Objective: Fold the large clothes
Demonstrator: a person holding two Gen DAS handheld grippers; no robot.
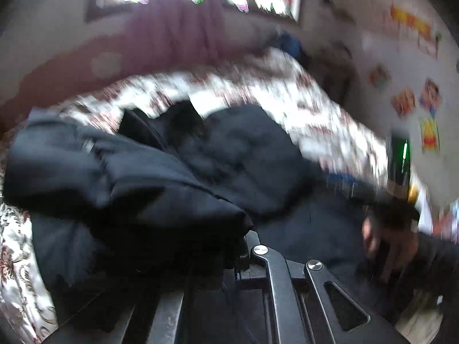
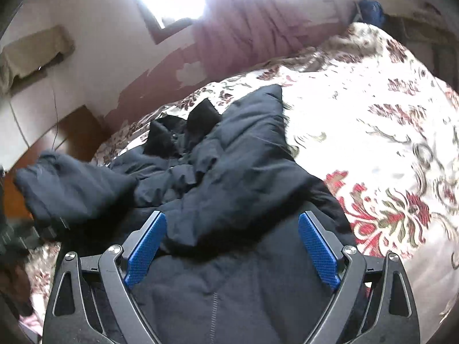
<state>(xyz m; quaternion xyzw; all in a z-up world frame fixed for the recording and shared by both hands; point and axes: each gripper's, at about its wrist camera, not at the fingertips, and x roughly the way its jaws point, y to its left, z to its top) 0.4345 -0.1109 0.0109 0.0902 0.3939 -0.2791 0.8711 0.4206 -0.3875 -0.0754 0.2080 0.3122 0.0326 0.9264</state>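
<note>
Right wrist view shows the right gripper (image 2: 232,246) with its jaws spread wide, the blue pads (image 2: 146,250) standing well apart and gripping nothing. A dark padded jacket (image 2: 229,177) lies crumpled between and beyond the jaws, its zipper seam running down under the gripper body. A sleeve (image 2: 66,189) stretches off past the left jaw, and the collar sits farther ahead. The jacket rests on a floral bedspread (image 2: 373,132), which spreads out beyond the right jaw. A maroon curtain (image 2: 243,31) hangs below a bright window far ahead. In the blurred left wrist view, a thick fold of the jacket (image 1: 137,189) covers the fingertips of the left gripper (image 1: 243,246), bunched right where the jaws meet, so the gripper appears clamped on the cloth. The other gripper (image 1: 398,166) shows past the right jaw.
</note>
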